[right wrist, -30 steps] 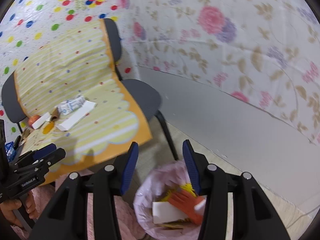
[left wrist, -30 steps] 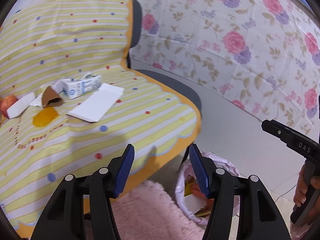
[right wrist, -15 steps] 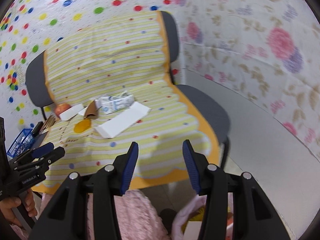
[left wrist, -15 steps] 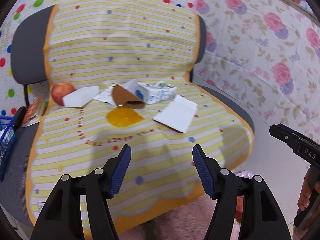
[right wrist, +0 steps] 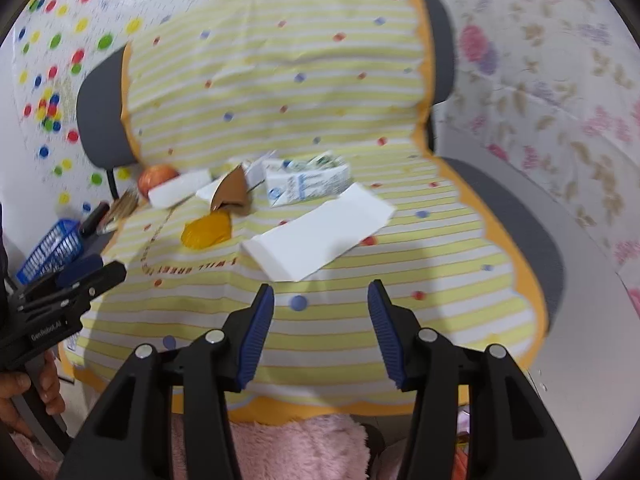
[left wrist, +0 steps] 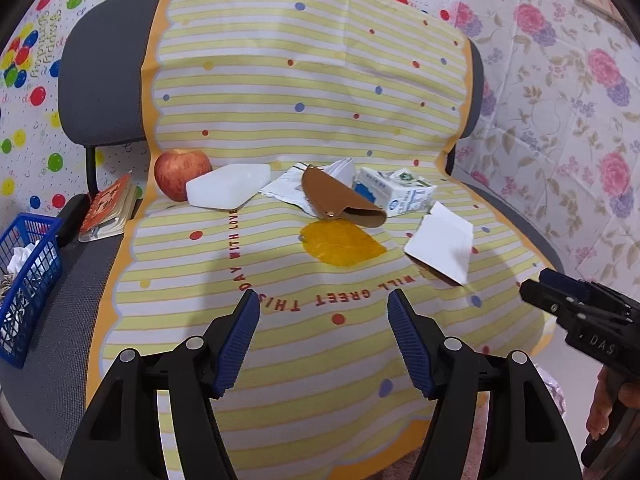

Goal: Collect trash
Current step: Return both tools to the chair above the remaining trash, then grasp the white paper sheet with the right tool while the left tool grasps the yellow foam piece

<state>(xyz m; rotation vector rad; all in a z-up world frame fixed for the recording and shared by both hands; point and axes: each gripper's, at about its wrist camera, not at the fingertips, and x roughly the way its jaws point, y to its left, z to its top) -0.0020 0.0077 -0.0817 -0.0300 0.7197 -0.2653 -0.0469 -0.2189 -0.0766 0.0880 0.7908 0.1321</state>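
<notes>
Two blue-padded grippers, left (left wrist: 322,316) just widened and right (right wrist: 320,304) opening slightly, both empty, above striped yellow chair cover (left wrist: 280,344), crushed milk carton (left wrist: 394,196), white folded paper (right wrist: 320,232), brown cardboard scrap (left wrist: 340,200) lying ahead

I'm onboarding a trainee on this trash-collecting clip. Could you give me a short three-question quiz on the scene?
1. True or false: the left gripper holds the milk carton.
2. Which lies nearest the right gripper: A apple, B white envelope, C orange peel?
3. What stands left of the chair?

Key: 1 false, both grippers are open and empty. 2 B. 3 a blue basket.
</notes>
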